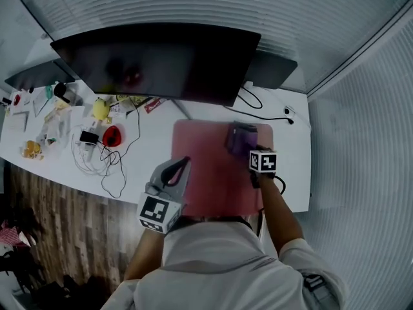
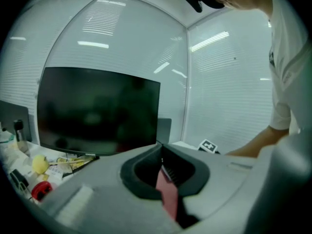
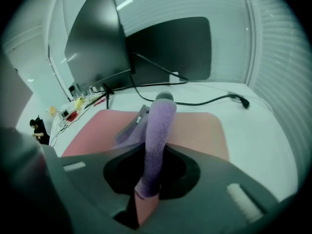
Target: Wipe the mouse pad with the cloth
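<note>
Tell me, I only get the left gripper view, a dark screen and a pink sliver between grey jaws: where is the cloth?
Observer: The purple cloth is clamped in the jaws of the right gripper.
Visitor: Is it anywhere near the pad?
Observer: Yes, the head view shows it over the far right part of the pink mouse pad.
Visitor: And my own gripper?
Observer: The left gripper sits at that pad's left edge.

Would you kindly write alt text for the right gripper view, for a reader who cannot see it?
The right gripper is shut on a purple cloth, held over a pink mouse pad on a white desk. A dark monitor and a black cable are beyond.
</note>
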A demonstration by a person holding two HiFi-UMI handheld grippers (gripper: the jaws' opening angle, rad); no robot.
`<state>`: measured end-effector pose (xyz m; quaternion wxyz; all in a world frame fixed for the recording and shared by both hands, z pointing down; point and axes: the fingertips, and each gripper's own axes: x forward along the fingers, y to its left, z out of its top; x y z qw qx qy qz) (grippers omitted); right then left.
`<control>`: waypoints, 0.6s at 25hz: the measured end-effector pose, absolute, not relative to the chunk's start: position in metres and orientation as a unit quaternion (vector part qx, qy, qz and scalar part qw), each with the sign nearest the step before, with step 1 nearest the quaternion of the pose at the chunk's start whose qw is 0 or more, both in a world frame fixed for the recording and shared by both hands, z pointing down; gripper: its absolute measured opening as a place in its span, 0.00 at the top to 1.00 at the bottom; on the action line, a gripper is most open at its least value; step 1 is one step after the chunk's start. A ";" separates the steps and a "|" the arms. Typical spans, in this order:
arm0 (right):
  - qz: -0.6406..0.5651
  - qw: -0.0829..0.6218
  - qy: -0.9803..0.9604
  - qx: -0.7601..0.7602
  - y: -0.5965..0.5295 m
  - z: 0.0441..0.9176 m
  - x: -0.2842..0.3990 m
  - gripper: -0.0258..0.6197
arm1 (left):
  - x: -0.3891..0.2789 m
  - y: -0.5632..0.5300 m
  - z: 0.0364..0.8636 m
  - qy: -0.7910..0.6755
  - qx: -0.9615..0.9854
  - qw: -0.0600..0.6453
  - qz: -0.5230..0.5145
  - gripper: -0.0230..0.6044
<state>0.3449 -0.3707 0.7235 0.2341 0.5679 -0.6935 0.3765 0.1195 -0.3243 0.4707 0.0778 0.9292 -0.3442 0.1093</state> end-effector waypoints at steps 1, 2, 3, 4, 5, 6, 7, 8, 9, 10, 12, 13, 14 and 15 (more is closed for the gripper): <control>0.381 0.229 -0.683 0.580 -0.367 0.725 0.362 0.87 | 0.127 -0.324 0.471 -0.339 0.931 0.077 0.109 0.96; 0.385 0.225 -0.672 0.591 -0.362 0.726 0.379 0.87 | 0.132 -0.323 0.471 -0.335 0.933 0.078 0.110 0.96; 0.388 0.221 -0.662 0.602 -0.358 0.726 0.394 0.87 | 0.137 -0.322 0.471 -0.332 0.934 0.079 0.111 0.96; 0.390 0.217 -0.653 0.612 -0.354 0.726 0.408 0.87 | 0.140 -0.322 0.472 -0.329 0.934 0.080 0.112 0.96; 0.392 0.212 -0.644 0.622 -0.350 0.726 0.421 0.87 | 0.143 -0.321 0.473 -0.326 0.935 0.080 0.114 0.96; 0.393 0.208 -0.635 0.631 -0.347 0.725 0.433 0.87 | 0.144 -0.320 0.475 -0.323 0.936 0.079 0.116 0.96; 0.394 0.203 -0.626 0.641 -0.343 0.725 0.445 0.87 | 0.145 -0.319 0.477 -0.320 0.937 0.079 0.118 0.96; 0.395 0.200 -0.618 0.650 -0.339 0.724 0.455 0.87 | 0.146 -0.317 0.478 -0.318 0.937 0.079 0.120 0.96; 0.395 0.197 -0.609 0.659 -0.335 0.724 0.465 0.87 | 0.147 -0.316 0.478 -0.317 0.937 0.080 0.121 0.96; 0.396 0.196 -0.600 0.667 -0.330 0.725 0.474 0.87 | 0.147 -0.314 0.477 -0.316 0.938 0.080 0.121 0.96; 0.397 0.191 -0.586 0.680 -0.321 0.723 0.485 0.87 | 0.147 -0.312 0.472 -0.314 0.939 0.079 0.120 0.96; 0.397 0.185 -0.583 0.685 -0.317 0.719 0.486 0.87 | 0.145 -0.311 0.469 -0.313 0.939 0.078 0.119 0.96; 0.394 0.176 -0.583 0.688 -0.314 0.712 0.483 0.87 | 0.142 -0.310 0.467 -0.313 0.939 0.077 0.119 0.96; 0.388 0.164 -0.588 0.690 -0.313 0.701 0.476 0.87 | 0.137 -0.309 0.465 -0.315 0.939 0.076 0.119 0.96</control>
